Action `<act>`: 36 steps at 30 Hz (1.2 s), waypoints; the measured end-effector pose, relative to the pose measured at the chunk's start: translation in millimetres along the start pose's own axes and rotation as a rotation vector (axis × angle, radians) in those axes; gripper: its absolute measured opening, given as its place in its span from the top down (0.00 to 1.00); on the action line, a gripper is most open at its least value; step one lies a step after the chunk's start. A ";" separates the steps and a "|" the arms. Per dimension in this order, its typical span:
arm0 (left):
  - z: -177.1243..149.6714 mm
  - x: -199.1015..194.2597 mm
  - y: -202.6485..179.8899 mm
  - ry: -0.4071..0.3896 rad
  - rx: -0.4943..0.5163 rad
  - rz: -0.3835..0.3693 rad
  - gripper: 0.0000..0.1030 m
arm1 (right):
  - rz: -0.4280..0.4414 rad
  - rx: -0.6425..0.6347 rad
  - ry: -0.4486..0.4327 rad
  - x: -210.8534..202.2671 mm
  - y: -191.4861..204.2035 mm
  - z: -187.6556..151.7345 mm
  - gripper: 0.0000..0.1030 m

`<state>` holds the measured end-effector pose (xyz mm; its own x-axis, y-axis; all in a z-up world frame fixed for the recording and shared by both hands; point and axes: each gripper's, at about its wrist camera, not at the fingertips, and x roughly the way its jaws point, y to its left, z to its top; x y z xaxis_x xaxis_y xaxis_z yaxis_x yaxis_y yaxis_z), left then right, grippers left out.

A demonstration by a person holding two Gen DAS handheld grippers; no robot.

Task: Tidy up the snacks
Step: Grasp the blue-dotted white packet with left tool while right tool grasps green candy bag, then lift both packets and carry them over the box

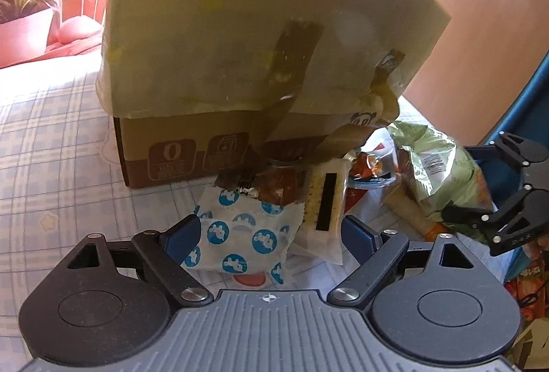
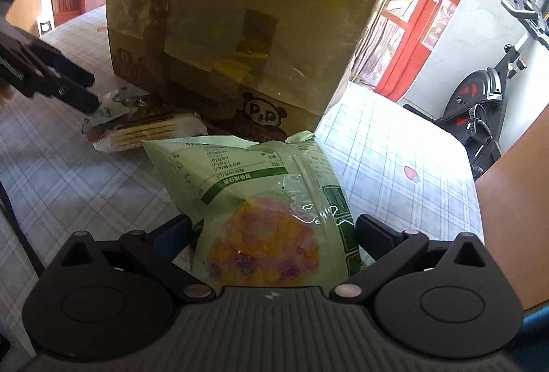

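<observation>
A cardboard box (image 1: 240, 39) with taped flaps stands on the checked tablecloth; it also shows in the right wrist view (image 2: 233, 28). Snacks lie in a pile before it. My left gripper (image 1: 271, 234) is open, its fingers on either side of a white packet with blue dots (image 1: 243, 231) and a pale wafer packet (image 1: 326, 210). My right gripper (image 2: 271, 228) is open around a green bag of coloured candy (image 2: 267, 200), its fingers (image 2: 374, 233) beside the bag's edges. The green bag (image 1: 435, 173) and the right gripper (image 1: 507, 200) also show in the left wrist view.
A potted plant (image 1: 31, 11) stands at the far left. The wafer packet (image 2: 147, 131) lies left of the green bag, with the left gripper (image 2: 44, 77) above it. An exercise bike (image 2: 480, 97) stands beyond the table's right edge. A wooden panel (image 2: 514, 200) is at right.
</observation>
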<state>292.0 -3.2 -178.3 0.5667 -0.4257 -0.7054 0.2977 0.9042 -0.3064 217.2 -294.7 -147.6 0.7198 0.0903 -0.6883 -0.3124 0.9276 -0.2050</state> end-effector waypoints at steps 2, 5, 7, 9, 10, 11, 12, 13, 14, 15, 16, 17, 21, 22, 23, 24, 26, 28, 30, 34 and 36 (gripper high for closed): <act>-0.8 2.8 0.6 -0.003 -0.004 0.017 0.12 | 0.004 0.011 -0.020 -1.2 2.2 -2.2 0.08; 1.7 8.3 2.2 -0.008 -0.027 0.044 0.12 | -0.006 0.027 -0.046 -8.2 4.8 -4.9 0.12; 2.3 13.9 4.0 -0.008 -0.035 0.063 0.12 | -0.007 0.050 -0.061 -11.4 4.3 -7.1 0.13; 0.2 18.9 6.7 -0.002 -0.035 0.080 0.12 | -0.005 0.078 -0.075 -13.6 3.5 -8.6 0.14; -1.2 21.0 8.0 0.002 -0.038 0.081 0.12 | -0.006 0.092 -0.082 -14.7 2.9 -9.1 0.15; -3.8 23.0 10.5 0.003 -0.042 0.068 0.14 | -0.006 0.103 -0.088 -15.8 2.6 -9.3 0.15; -6.8 23.1 11.8 0.002 -0.045 0.056 0.14 | -0.005 0.112 -0.095 -17.3 2.0 -9.9 0.16; -9.7 21.7 11.6 -0.009 -0.038 0.056 0.17 | -0.004 0.120 -0.102 -18.5 1.4 -9.8 0.17; -12.4 19.8 10.4 -0.023 -0.023 0.060 0.22 | -0.002 0.130 -0.109 -20.1 1.4 -9.4 0.19; -14.7 18.3 9.1 -0.030 -0.009 0.056 0.27 | -0.002 0.134 -0.114 -21.7 2.0 -8.7 0.19; -16.6 17.0 8.4 -0.032 -0.004 0.053 0.30 | -0.001 0.132 -0.119 -23.3 3.2 -7.1 0.21; -18.4 14.7 7.6 -0.038 -0.002 0.056 0.32 | 0.001 0.131 -0.123 -24.8 4.7 -5.6 0.22; -24.7 7.0 8.7 -0.038 -0.005 0.065 0.41 | 0.017 0.140 -0.149 -31.7 11.3 0.3 0.25; -25.7 4.8 9.5 -0.038 -0.009 0.065 0.42 | 0.027 0.146 -0.153 -33.3 12.9 1.3 0.26; -27.1 2.3 10.6 -0.036 -0.012 0.068 0.43 | 0.035 0.154 -0.157 -34.7 14.6 1.7 0.27; -28.6 -0.7 11.4 -0.037 -0.013 0.074 0.43 | 0.041 0.161 -0.160 -35.8 16.7 2.1 0.27; -31.8 -8.1 13.4 -0.047 -0.017 0.085 0.44 | 0.044 0.171 -0.166 -37.4 21.5 2.6 0.27; -35.5 -15.4 17.2 -0.059 -0.036 0.088 0.44 | 0.045 0.180 -0.172 -39.0 26.7 3.2 0.28; -38.1 -22.5 20.0 -0.077 -0.055 0.098 0.44 | 0.046 0.193 -0.177 -40.1 30.5 4.2 0.28; -38.2 -38.8 22.5 -0.115 -0.068 0.098 0.45 | 0.049 0.228 -0.184 -42.6 35.4 6.6 0.28; -36.5 -46.5 21.9 -0.129 -0.064 0.098 0.45 | 0.050 0.243 -0.188 -44.2 38.2 7.4 0.28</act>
<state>244.1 37.8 -175.6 0.6856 -0.3326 -0.6476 0.1889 0.9403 -0.2830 178.0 -260.5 -119.8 0.8162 0.1828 -0.5481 -0.2095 0.9777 0.0140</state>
